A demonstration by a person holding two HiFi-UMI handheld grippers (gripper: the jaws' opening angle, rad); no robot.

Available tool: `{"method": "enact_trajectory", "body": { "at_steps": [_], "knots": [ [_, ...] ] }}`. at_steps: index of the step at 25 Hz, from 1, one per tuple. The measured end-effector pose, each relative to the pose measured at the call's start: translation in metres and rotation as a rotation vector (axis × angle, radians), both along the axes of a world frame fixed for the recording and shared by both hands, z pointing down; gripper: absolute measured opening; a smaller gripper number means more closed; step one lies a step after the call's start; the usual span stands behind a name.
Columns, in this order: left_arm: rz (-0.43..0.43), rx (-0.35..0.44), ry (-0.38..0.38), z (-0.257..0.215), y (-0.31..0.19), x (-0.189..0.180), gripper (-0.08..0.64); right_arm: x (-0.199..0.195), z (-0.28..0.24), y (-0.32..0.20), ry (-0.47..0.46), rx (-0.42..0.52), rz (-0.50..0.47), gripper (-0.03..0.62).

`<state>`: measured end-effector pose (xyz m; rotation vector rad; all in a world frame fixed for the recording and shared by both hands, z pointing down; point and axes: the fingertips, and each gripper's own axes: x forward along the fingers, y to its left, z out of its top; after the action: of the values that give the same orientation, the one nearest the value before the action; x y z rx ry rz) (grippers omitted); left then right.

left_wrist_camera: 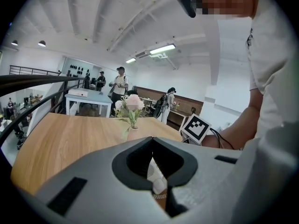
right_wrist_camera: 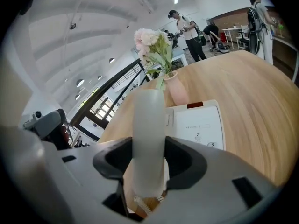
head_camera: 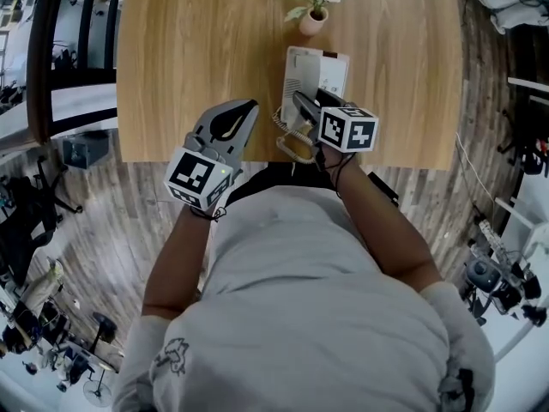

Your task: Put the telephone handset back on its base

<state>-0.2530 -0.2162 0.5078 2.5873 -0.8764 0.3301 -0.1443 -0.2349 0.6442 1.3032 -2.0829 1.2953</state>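
Note:
The white telephone base [head_camera: 333,72] lies on the wooden table [head_camera: 197,58] near its front edge, below a pink vase. My right gripper [head_camera: 302,103] hangs over the base's left side, shut on the white handset [right_wrist_camera: 149,125], which stands up between the jaws of the right gripper [right_wrist_camera: 148,144]. The handset's coiled cord [head_camera: 290,144] loops off the table edge. The base [right_wrist_camera: 198,125] shows just beyond the handset. My left gripper [head_camera: 250,106] hovers left of the phone, shut and holding nothing. Through the left gripper [left_wrist_camera: 152,139] only a white sliver of the phone shows.
A small pink vase of flowers [head_camera: 314,15] stands just behind the base. The table's front edge [head_camera: 197,160] runs right under both grippers. People and other tables are far off in the room.

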Motion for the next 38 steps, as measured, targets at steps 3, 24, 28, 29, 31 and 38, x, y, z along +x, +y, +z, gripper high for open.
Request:
{"method": "enact_trajectory", "body": {
  "at_steps": [3,24,28,29,31,38],
  "knots": [
    [-0.002,-0.013,0.001,0.007,-0.002,-0.005,0.005,-0.004,0.012,-0.005,0.018,-0.022,0.012,0.222],
    [0.005,-0.057,0.009,0.020,-0.007,-0.003,0.005,0.008,0.047,-0.020,0.040,-0.141,0.137,0.222],
    [-0.004,-0.058,0.012,0.019,-0.007,-0.005,0.005,0.008,0.049,-0.019,0.060,-0.139,0.142,0.224],
    [-0.006,-0.058,0.012,0.019,-0.007,-0.005,0.005,0.008,0.049,-0.019,0.063,-0.137,0.144,0.224],
    [-0.010,-0.058,0.012,0.019,-0.006,-0.006,0.005,0.008,0.047,-0.021,0.067,-0.127,0.146,0.225],
    [-0.021,-0.056,0.016,0.018,0.001,-0.005,0.005,0.008,0.035,-0.025,0.077,-0.082,0.130,0.258]
  ]
}}
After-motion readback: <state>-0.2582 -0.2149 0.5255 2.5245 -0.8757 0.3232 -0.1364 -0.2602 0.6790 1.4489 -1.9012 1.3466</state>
